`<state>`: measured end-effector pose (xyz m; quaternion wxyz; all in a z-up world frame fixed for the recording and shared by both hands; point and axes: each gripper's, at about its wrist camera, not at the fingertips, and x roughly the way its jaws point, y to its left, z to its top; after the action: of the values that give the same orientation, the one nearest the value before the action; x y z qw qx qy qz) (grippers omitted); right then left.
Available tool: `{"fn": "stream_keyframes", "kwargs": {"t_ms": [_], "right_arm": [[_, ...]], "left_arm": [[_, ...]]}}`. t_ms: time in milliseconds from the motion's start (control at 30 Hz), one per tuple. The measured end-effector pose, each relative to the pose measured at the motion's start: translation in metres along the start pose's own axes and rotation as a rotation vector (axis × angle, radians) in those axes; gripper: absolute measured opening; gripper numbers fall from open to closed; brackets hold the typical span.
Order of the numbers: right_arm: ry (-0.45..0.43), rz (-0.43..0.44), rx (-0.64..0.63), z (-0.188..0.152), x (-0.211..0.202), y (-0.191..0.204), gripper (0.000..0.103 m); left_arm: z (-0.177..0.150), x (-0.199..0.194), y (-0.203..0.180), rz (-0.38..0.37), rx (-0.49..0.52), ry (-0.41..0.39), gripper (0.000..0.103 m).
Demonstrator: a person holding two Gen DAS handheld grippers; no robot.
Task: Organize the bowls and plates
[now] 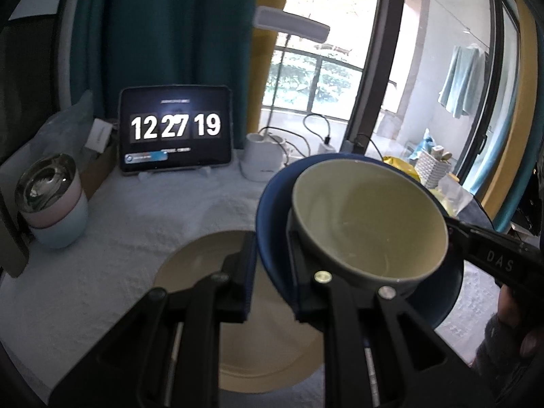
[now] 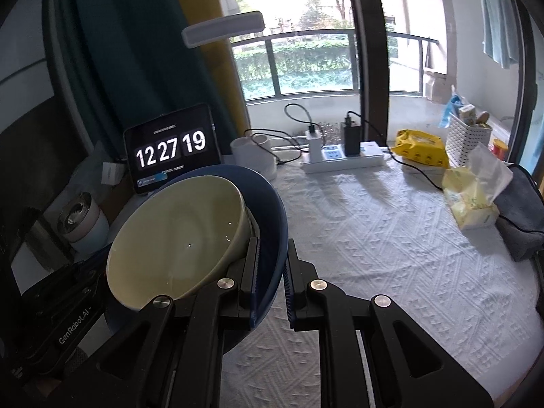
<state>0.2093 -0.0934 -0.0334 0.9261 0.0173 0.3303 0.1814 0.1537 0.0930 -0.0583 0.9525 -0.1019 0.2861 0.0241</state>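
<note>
Two hand-held grippers carry one stack between them. The left hand-held gripper (image 1: 270, 272) is clamped on the near-left rim of the dark blue glazed plate (image 1: 272, 210), and the right hand-held gripper (image 2: 272, 278) is clamped on the opposite rim of the same plate. A grey-green ceramic bowl with a pale interior (image 1: 370, 217) sits upright inside the plate, resting against the rim nearest the right hand-held gripper. The stack is held clear of the desk (image 2: 374, 238), which is covered with a white textured cloth, and it hangs over the left half, partly above a cream round ceramic plate (image 1: 204, 265) lying flat near the front edge.

The step in hand is judged to be the transfer of the blue plate and bowl onto the cream plate. For a clean result, both grips should be held firm and the two hands moved at one pace, so that the plate is neither twisted nor pulled from a clamp. The plate appears tilted; it should be levelled before descent, since the bowl is loose and may slide. The stack should be centred over the cream plate and lowered slowly until contact is made. Both clamps should be released only then, and together. The pink and pale blue insulated cup (image 1: 51, 200) at the left edge should be given clearance.
</note>
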Motion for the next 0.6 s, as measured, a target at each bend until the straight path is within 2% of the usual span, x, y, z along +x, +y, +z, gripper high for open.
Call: {"fn": "stream_keyframes", "kwargs": {"t_ms": [600], "right_arm": [[0.048,0.041,-0.059,-0.008,0.029,0.058,0.015]], "left_arm": [[-0.018,-0.004,0.059,0.056,-0.066,0.015,0.016]]}}
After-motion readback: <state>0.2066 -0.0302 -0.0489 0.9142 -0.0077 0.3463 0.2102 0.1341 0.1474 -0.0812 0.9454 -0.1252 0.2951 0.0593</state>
